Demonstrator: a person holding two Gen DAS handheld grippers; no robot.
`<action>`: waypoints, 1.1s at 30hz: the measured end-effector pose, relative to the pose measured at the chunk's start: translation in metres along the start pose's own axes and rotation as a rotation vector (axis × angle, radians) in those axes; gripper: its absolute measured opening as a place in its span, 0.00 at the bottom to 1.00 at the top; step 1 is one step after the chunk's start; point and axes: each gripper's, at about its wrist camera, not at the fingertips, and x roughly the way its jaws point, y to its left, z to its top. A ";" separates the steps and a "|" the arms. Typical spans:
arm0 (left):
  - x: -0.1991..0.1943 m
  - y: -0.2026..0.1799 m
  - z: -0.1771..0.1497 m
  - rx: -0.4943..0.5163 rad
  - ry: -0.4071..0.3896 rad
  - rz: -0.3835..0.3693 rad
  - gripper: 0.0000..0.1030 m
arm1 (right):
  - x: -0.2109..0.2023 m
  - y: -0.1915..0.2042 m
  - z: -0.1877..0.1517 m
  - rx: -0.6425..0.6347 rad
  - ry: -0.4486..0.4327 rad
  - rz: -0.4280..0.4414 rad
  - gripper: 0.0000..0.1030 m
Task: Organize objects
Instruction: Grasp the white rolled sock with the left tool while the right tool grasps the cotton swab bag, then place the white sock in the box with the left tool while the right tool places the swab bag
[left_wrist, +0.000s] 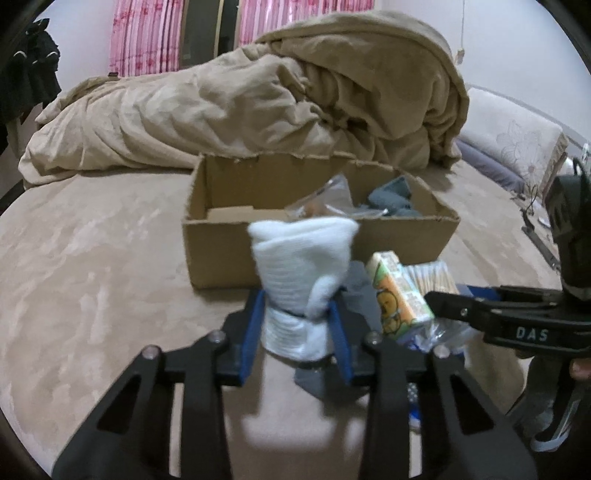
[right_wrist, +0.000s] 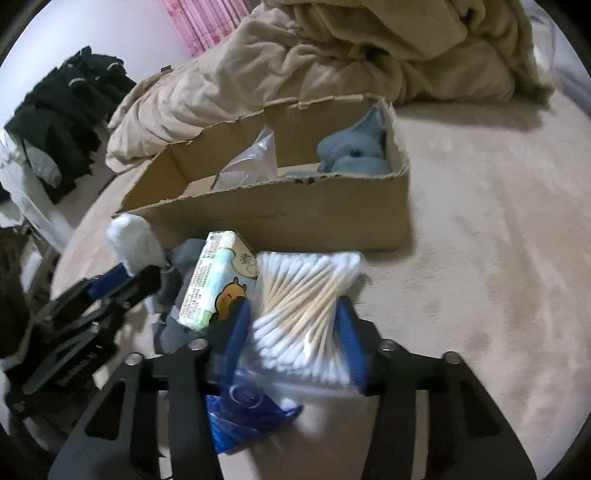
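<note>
The box (left_wrist: 317, 254) lies straight ahead of the left tool (left_wrist: 297, 317), its long side across the approach, so the nearer left arm need only lift and go forward. That tool is closed on a white rolled sock (left_wrist: 301, 266), soft and upright. The right tool (right_wrist: 293, 325) is clamped on a clear swab bag (right_wrist: 310, 291) on the bed (right_wrist: 480, 258), beside a tissue pack (right_wrist: 214, 280).
</note>
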 end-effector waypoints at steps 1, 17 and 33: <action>-0.004 0.002 0.001 -0.005 -0.009 0.003 0.32 | -0.001 -0.001 0.000 0.006 -0.003 0.000 0.43; -0.045 -0.005 0.009 0.064 -0.064 -0.057 0.36 | -0.065 0.009 0.017 -0.022 -0.182 -0.039 0.43; -0.016 0.001 0.014 -0.009 -0.033 -0.044 0.33 | -0.075 0.009 0.014 -0.027 -0.210 -0.021 0.43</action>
